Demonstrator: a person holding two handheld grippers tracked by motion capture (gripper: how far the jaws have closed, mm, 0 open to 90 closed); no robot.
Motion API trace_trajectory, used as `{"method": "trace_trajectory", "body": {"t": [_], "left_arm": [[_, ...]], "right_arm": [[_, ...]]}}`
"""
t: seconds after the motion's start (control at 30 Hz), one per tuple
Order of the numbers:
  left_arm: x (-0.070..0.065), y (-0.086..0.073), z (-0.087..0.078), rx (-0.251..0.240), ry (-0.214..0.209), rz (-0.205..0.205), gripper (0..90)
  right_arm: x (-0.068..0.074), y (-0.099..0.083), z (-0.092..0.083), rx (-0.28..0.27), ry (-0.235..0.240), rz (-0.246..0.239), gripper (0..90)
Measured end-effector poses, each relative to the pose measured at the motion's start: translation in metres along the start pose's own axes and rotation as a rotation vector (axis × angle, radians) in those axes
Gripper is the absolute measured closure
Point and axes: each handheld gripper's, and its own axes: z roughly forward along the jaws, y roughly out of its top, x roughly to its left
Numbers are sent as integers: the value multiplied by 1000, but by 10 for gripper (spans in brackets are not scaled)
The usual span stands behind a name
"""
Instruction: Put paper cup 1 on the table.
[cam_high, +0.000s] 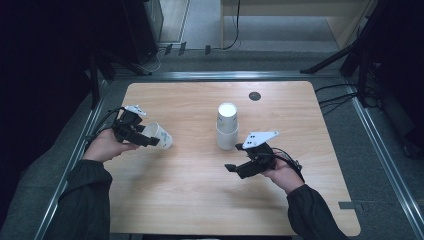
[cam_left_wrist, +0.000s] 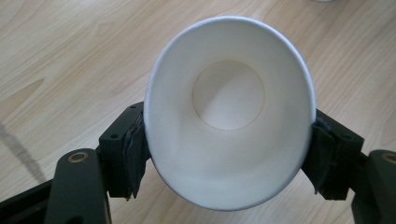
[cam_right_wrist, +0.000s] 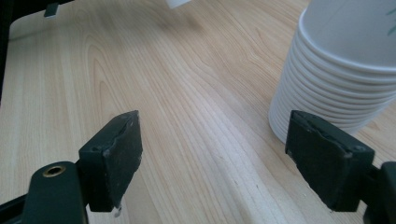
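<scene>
1. Left gripper (cam_high: 150, 140): clamped on a single paper cup (cam_high: 159, 135), pads pressed on both sides of the rim, cup tipped sideways above the table (cam_high: 190, 200) near its left edge.
2. Right gripper (cam_high: 234, 167): jaws apart, nothing between, just beside the upside-down cup stack (cam_high: 227, 126) at centre.
</scene>
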Motion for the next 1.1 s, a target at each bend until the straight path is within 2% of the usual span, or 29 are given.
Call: {"method": "trace_trajectory", "body": {"t": [0.03, 0.1, 0.13, 0.23, 0.27, 0.33, 0.43, 0.6, 0.73, 0.93, 1.0, 1.1], "left_arm": [[3, 0, 0, 17, 23, -4, 261], [7, 0, -1, 30, 30, -12, 261], [9, 1, -1, 47, 49, -10, 260], [13, 2, 3, 113, 91, 14, 260], [15, 3, 3, 132, 104, 24, 260], [17, 5, 3, 151, 112, 24, 259], [25, 9, 2, 166, 119, 4, 257], [34, 13, 7, 225, 166, -23, 257], [38, 13, 12, 266, 200, -26, 256], [38, 16, 17, 307, 212, -20, 251], [38, 17, 18, 307, 202, -11, 247], [35, 19, 21, 314, 213, 4, 242]], "right_arm": [[0, 0, 0, 2, -2, 1, 191], [-1, 0, 0, 4, -3, 2, 192], [-1, 0, 0, 4, -4, 2, 192], [0, 0, 0, 10, -4, -6, 191], [1, 0, 1, 15, -25, -20, 191], [1, 0, 1, 14, -19, -15, 191], [1, 0, 1, 13, -17, -20, 192], [1, 0, 1, 25, -13, -18, 191], [0, -1, 0, 24, -16, -16, 191], [0, -1, 1, 28, -17, -16, 191], [1, -1, 1, 29, -18, -21, 191], [1, 0, 0, 20, -27, -31, 191]]}}
